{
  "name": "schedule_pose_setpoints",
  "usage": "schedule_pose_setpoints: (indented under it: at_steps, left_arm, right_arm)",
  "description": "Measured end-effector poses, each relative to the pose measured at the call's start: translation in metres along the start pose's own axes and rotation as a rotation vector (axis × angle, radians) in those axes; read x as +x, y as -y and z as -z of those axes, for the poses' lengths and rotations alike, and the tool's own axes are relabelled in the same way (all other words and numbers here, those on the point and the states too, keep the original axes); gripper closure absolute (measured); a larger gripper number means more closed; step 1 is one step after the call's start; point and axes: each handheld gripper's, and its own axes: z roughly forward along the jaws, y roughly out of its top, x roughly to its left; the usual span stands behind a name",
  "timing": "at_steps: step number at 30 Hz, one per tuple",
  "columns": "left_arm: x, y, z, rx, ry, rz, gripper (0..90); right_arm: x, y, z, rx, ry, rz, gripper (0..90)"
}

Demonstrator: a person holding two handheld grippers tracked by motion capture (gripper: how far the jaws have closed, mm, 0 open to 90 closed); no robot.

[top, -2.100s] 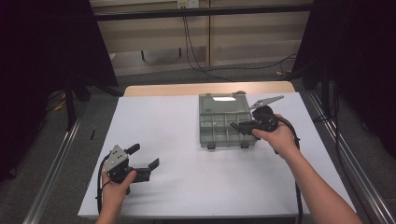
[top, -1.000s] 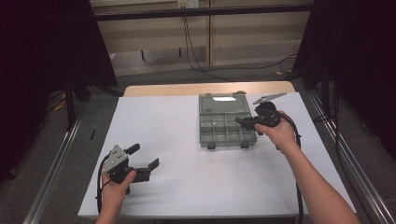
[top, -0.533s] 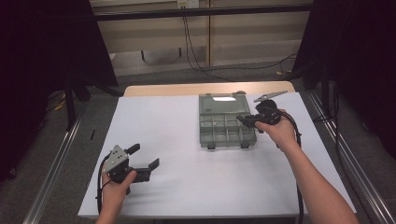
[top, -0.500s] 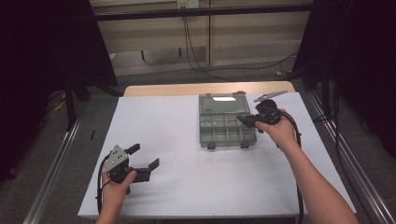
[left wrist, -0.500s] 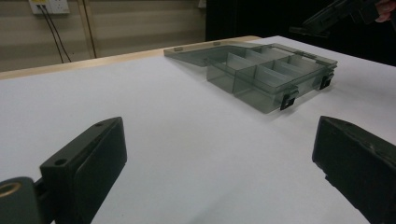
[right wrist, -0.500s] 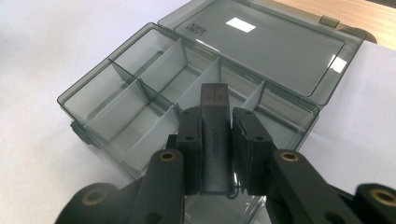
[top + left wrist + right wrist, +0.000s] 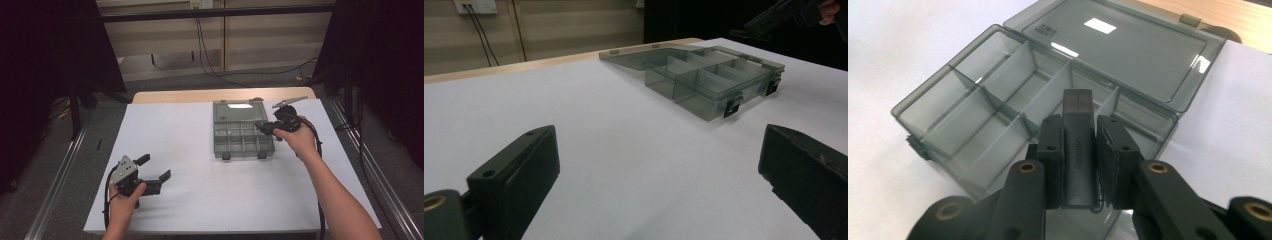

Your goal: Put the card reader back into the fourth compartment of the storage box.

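Our right tongs (image 7: 1079, 150) clamp small black block (image 7: 1077, 145), over open grey compartment box (image 7: 242, 132) near far right corner of surface (image 7: 200, 200); our left tongs (image 7: 154, 169) wide, nothing between, near front left corner; placing step in hand, we judge; next: lower block into compartment, clear of dividers, release.

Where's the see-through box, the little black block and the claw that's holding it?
compartment box (image 7: 998, 107), right gripper view, a middle divider.
black block (image 7: 1078, 145), right gripper view, its lettered face.
right claw (image 7: 1079, 131), right gripper view, between its fingertips.
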Motion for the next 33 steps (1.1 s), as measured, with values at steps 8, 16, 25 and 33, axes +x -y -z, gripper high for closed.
schedule_pose_setpoints:
  at_steps: [8, 16, 25, 33]
  left_arm:
    - [0.0001, 0.0001, -0.0002, -0.001, 0.0, 0.002, 3.3]
    - [0.0007, 0.0002, 0.0, 0.0, -0.001, 0.0, 3.3]
    - [0.0012, 0.0001, 0.0003, 0.002, 0.0, -0.001, 3.2]
    - [0.0014, 0.0002, 0.0003, 0.001, 0.0, 0.001, 3.2]
  right_arm:
    - [-0.0031, -0.001, -0.0026, 0.004, 0.008, -0.007, 74.1]
    - [-0.0054, -0.0031, -0.0041, 0.004, 0.021, -0.008, 74.1]
    - [-0.0071, -0.0067, -0.0054, -0.001, 0.035, -0.013, 74.1]
    - [-0.0086, -0.0087, -0.0081, 0.003, 0.039, -0.018, 74.1]
